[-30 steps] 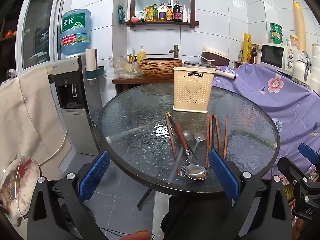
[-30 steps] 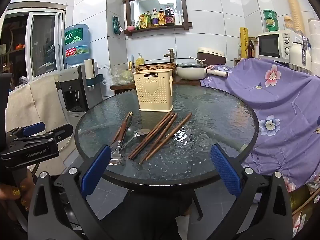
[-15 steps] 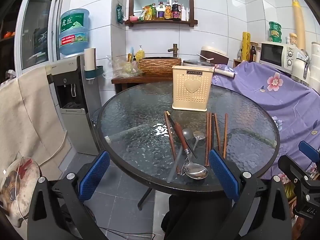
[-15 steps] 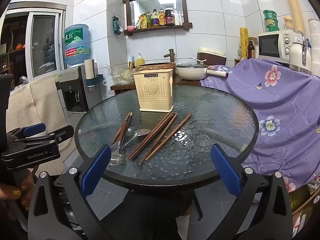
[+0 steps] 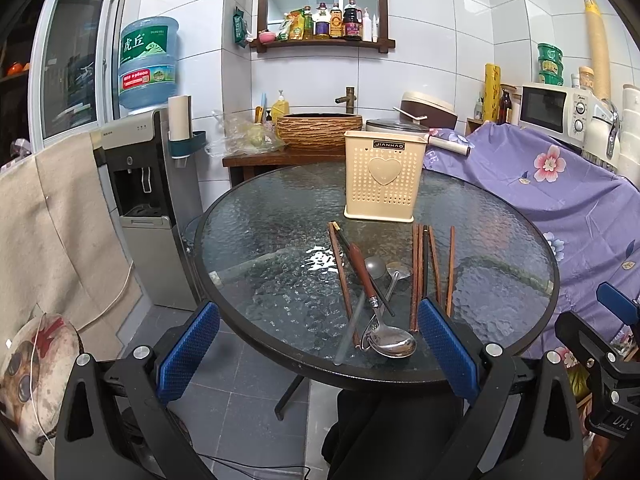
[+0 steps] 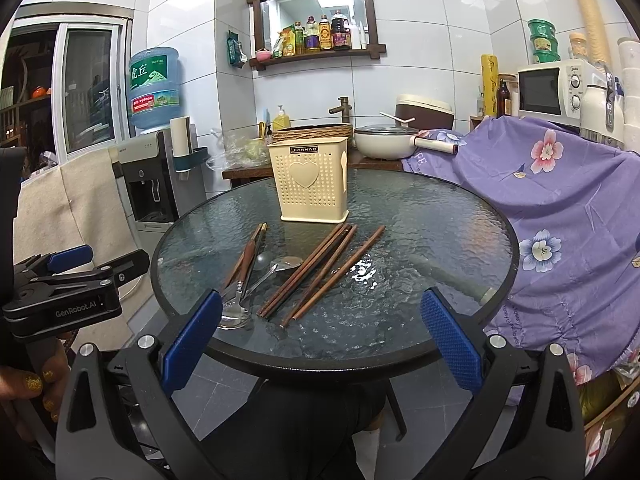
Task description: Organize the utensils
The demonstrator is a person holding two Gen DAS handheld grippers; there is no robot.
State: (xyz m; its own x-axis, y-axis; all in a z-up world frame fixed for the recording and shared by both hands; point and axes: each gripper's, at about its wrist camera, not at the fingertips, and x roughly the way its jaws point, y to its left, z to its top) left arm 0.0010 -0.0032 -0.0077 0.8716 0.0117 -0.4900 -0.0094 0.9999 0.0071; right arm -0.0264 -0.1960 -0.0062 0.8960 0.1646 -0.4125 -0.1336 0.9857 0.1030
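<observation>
Both claws, left claw [image 5: 318, 344] and right claw [image 6: 320, 328], gape empty; chopsticks [image 6: 316, 270] untouched on desk [image 6: 420, 216]; advice: pinch mid-shaft, drop upright into caddy [image 6: 308, 180] (spoons after).

Glass table [image 6: 420, 216] right half is bare, open approach from the near edge. Cream holder [image 6: 310, 180] stands upright at the far side, top open; chopsticks [image 6: 320, 272] and spoons [image 6: 240, 300] clutter the near-left, purple cloth [image 6: 560, 200] crowds the right rim.
</observation>
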